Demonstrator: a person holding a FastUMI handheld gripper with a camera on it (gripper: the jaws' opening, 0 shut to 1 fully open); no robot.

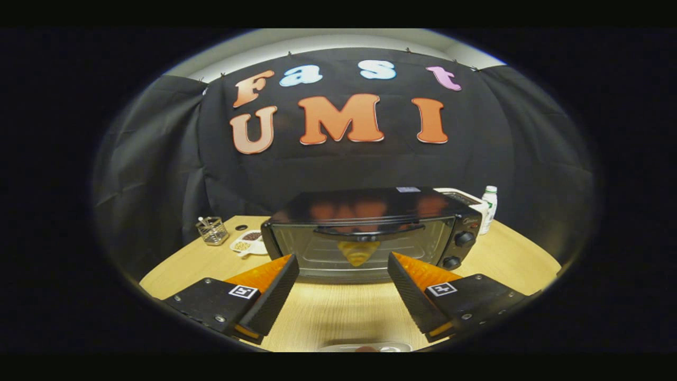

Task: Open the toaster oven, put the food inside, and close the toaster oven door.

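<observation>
Gripper (342, 264) hangs above the wooden table (338, 312), its two fingers spread wide with only bare tabletop between them. Each finger carries a small square black-and-white marker on its upper face. Just beyond the fingertips stands the toaster oven (370, 233), black, its glass door (359, 248) shut, handle (368, 230) running across the top of the door. Through the glass a pale golden piece of food (359, 252) sits on the rack inside. Two knobs (458, 248) are stacked on the oven's right panel; a small logo above them is too small to read, as is a pale sticker on the oven's top. The table is light wood with a rounded edge, and black cloth walls close the booth behind it. Far left of the oven sit a wire mesh cup (212, 230) and a white dish (248, 242) of small snacks. Far right, behind the oven, stands a white bottle (489, 208) with a green cap. At the table's near edge a pale plate (365, 347) peeks in.
</observation>
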